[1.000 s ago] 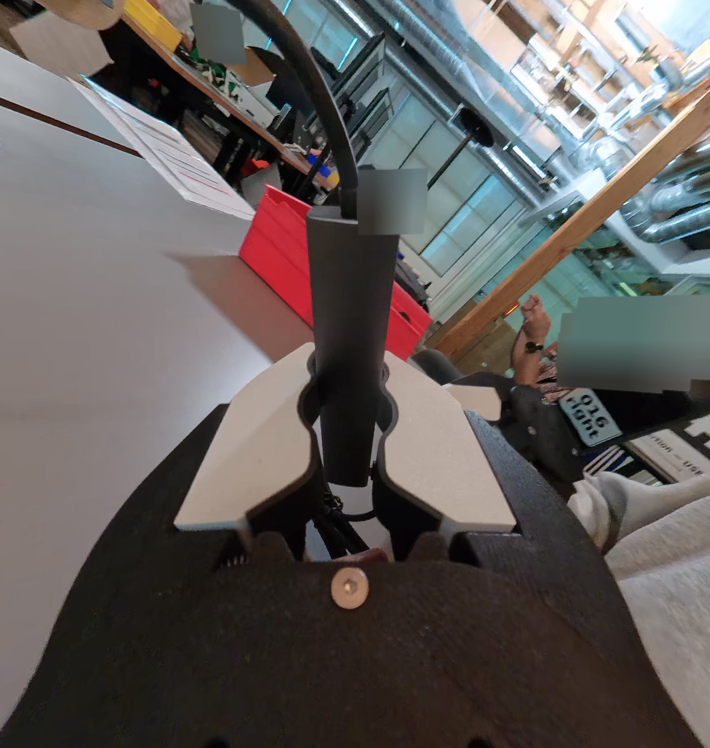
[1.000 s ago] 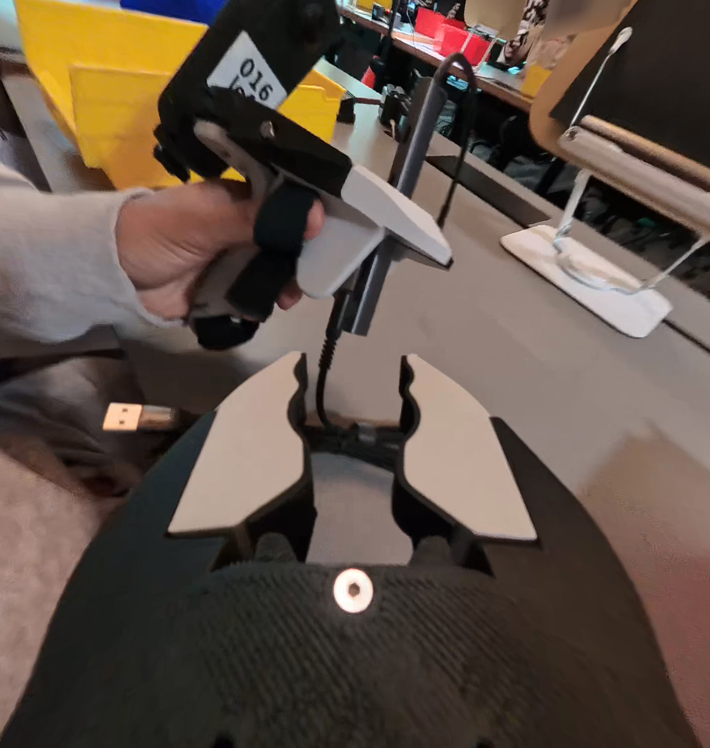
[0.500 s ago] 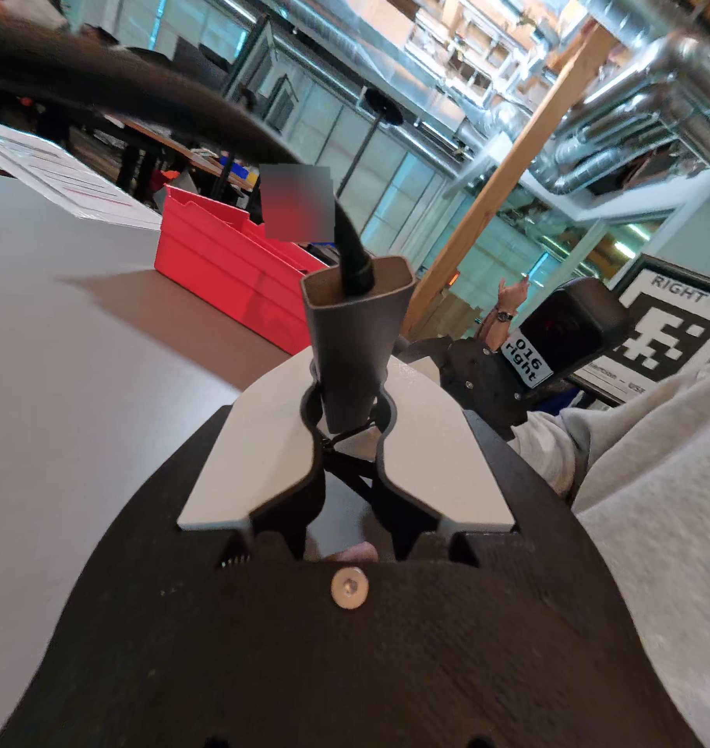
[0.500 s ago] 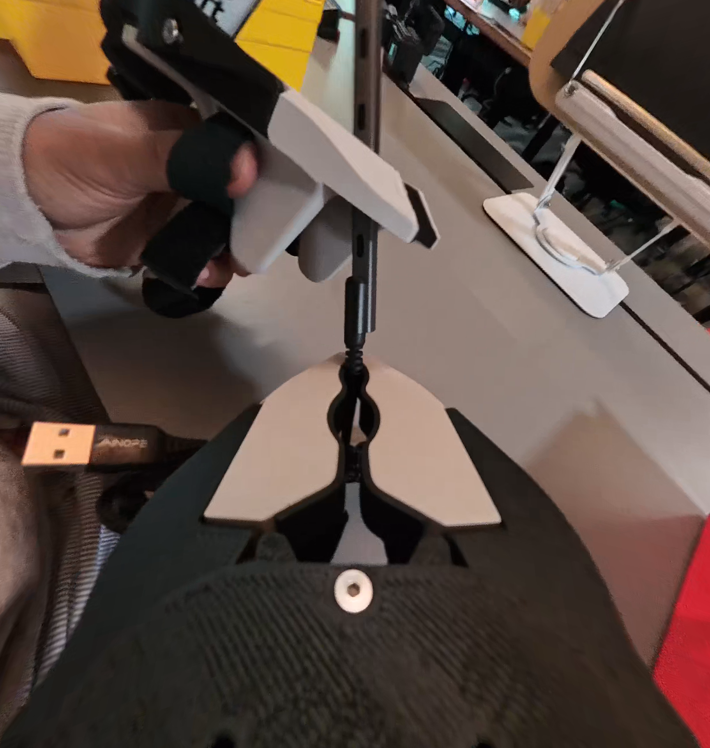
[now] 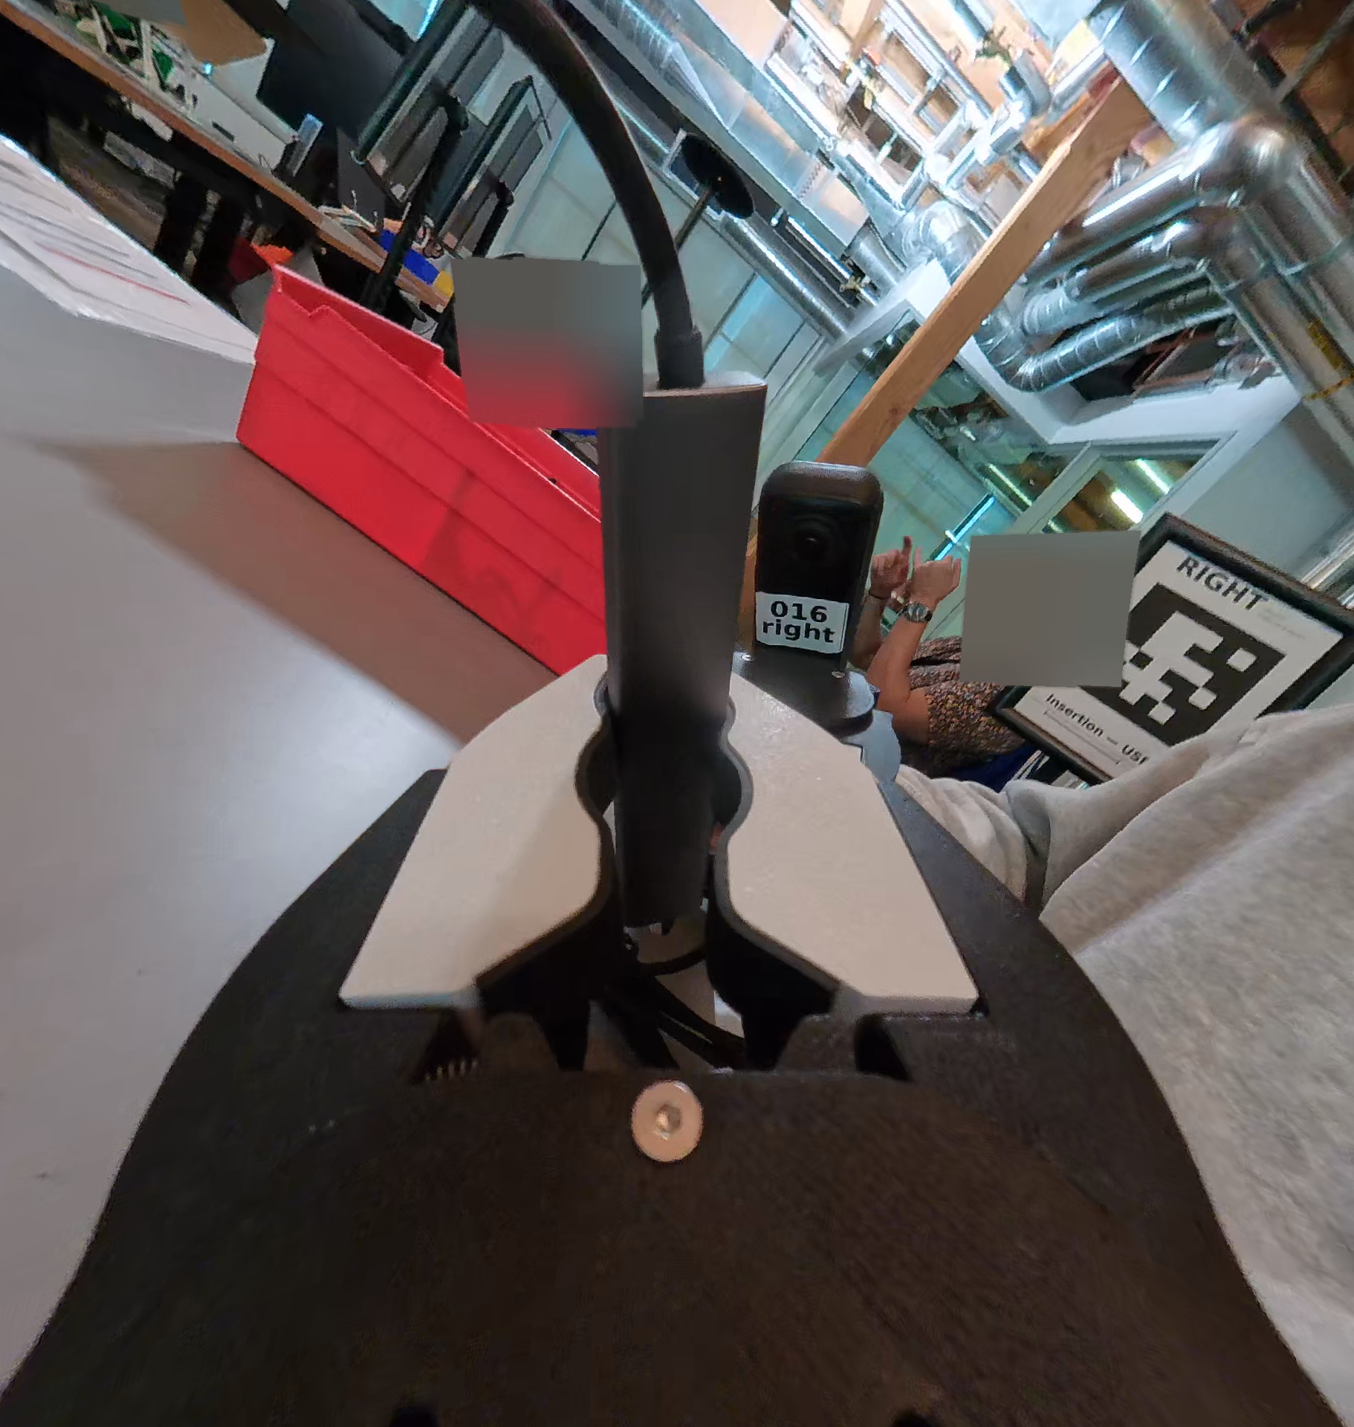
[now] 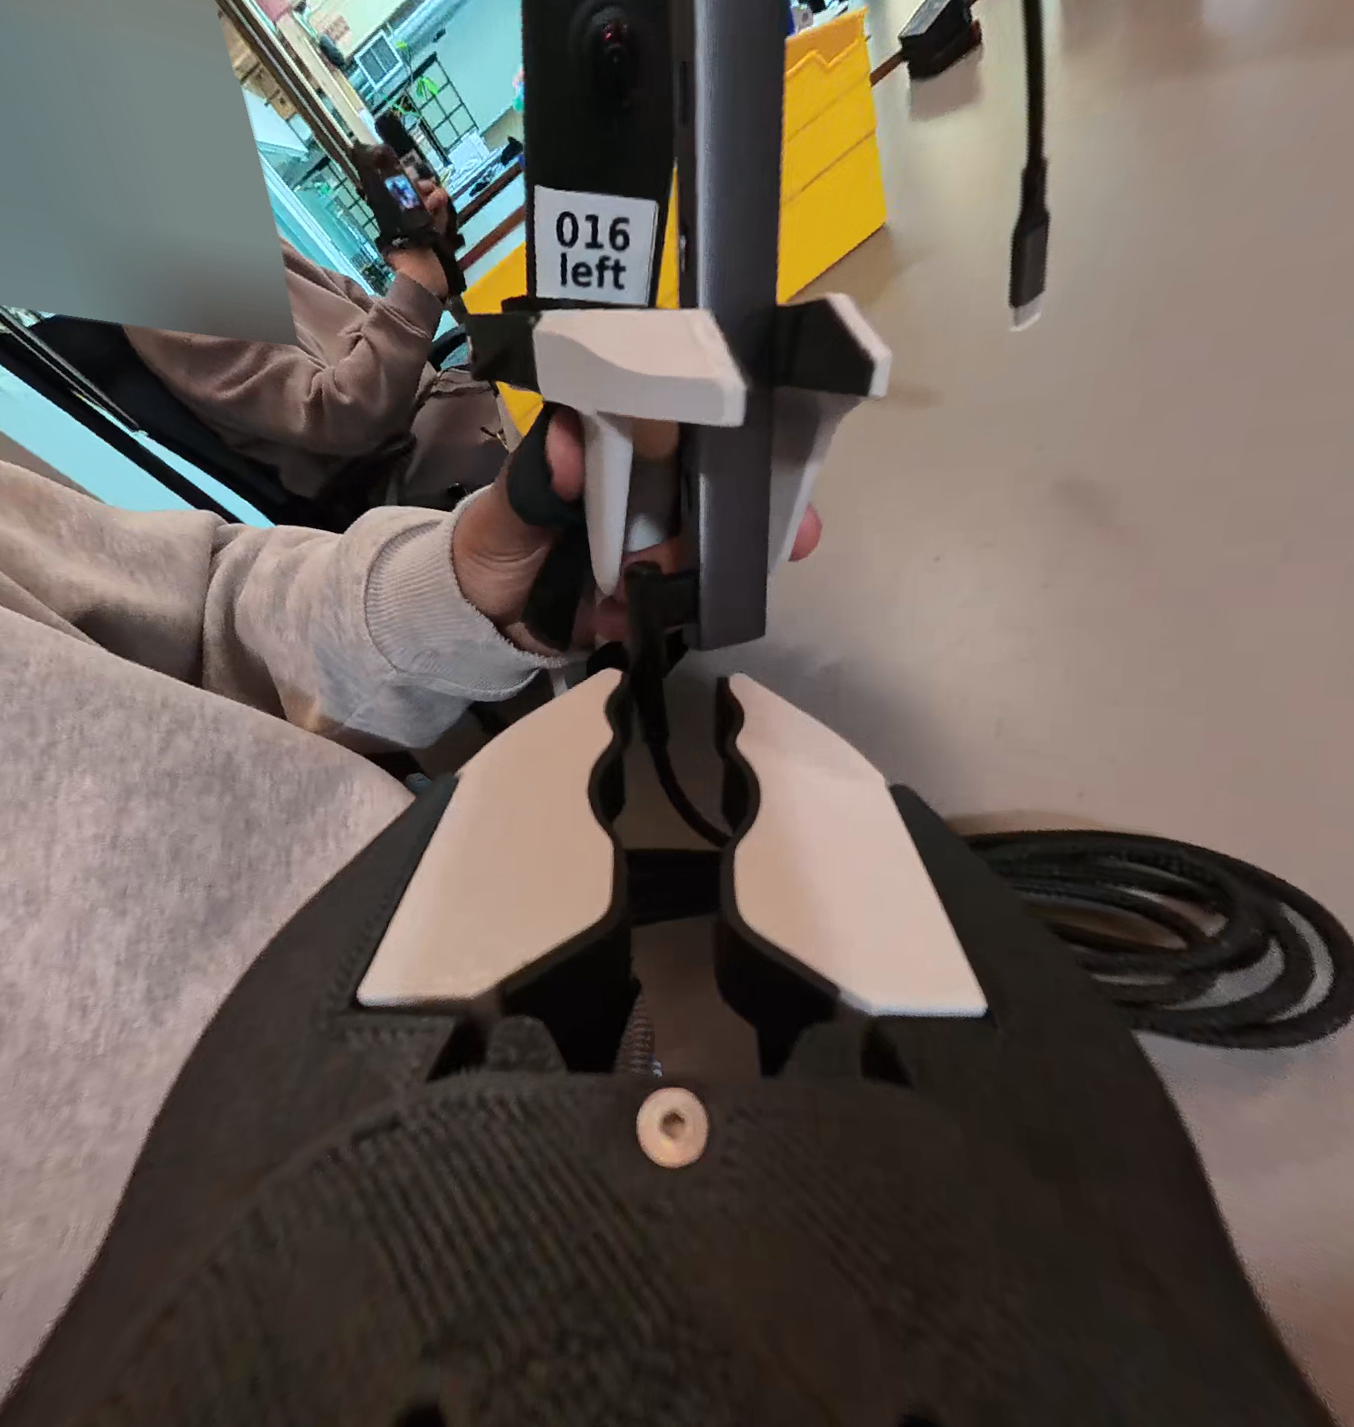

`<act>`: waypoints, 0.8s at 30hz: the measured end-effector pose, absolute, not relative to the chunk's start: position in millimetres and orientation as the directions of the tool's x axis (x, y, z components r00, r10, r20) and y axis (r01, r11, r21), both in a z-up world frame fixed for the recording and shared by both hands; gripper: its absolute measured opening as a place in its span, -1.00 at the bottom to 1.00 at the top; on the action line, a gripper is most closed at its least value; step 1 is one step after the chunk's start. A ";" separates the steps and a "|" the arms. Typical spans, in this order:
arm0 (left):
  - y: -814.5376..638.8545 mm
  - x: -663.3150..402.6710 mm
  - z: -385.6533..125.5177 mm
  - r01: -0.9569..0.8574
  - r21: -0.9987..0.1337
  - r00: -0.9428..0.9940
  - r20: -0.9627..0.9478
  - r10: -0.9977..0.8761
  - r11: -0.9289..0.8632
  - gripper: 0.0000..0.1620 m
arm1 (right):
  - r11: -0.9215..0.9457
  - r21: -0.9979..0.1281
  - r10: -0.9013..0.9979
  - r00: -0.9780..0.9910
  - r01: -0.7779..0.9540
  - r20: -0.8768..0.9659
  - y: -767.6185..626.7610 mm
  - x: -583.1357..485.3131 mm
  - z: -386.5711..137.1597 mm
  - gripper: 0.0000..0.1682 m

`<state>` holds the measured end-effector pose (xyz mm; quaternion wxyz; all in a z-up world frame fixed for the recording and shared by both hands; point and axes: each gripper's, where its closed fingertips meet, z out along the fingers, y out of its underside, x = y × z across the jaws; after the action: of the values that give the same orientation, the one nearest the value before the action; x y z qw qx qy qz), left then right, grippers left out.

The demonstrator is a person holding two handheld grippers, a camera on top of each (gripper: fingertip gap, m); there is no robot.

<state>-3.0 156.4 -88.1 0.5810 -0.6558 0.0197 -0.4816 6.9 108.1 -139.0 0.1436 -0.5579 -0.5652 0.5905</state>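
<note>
My left gripper (image 5: 666, 687) is shut on a slim dark grey hub (image 5: 682, 556) and holds it upright above the grey table (image 5: 156, 695). A thick black cable (image 5: 643, 193) leaves the hub's top. In the right wrist view the left gripper (image 6: 736, 355) and the hub (image 6: 732, 502) are straight ahead. A small black plug (image 6: 654, 594) sits in the hub's side near its lower end. Its thin black cable (image 6: 658, 741) runs down between the fingers of my right gripper (image 6: 674, 687), which is open just below the hub and does not pinch it.
A coil of black cable (image 6: 1168, 927) lies on the table (image 6: 1122, 540) at the right. The hub's own cable end (image 6: 1027, 262) hangs free. A yellow bin (image 6: 828, 139) stands behind, a red bin (image 5: 396, 440) on the far side. A seated person (image 5: 929, 695) is beyond. Left tips to right tips: about 7 centimeters.
My right gripper was shut on the thin cable's plug below the hub; it has opened and the plug now sits in the hub's side. The left gripper has turned the hub.
</note>
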 end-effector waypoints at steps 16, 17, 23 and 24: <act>152.7 -5.8 -77.3 0.685 -0.625 0.296 0.709 -0.640 -0.375 -0.77 | -0.559 -0.703 0.508 -0.489 0.440 -0.709 93.1 8.9 -106.4 -0.91; 152.8 -5.3 -77.3 0.677 -0.637 0.309 0.701 -0.642 -0.370 -0.77 | -0.553 -0.712 0.517 -0.491 0.433 -0.701 93.5 9.1 -106.4 -0.92; 155.8 -7.9 -83.5 0.622 -0.712 0.423 0.655 -0.627 -0.324 -0.71 | -0.438 -0.820 0.678 -0.463 0.368 -0.570 97.3 8.2 -106.5 -0.92; 156.1 -7.1 -85.1 0.613 -0.721 0.434 0.648 -0.626 -0.323 -0.70 | -0.408 -0.838 0.703 -0.462 0.362 -0.541 96.2 8.8 -107.0 -0.91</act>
<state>-7.1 156.1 -85.1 0.5819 -0.6151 0.0052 -0.5320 8.8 96.2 -107.0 0.1268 -0.5030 -0.5292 0.6715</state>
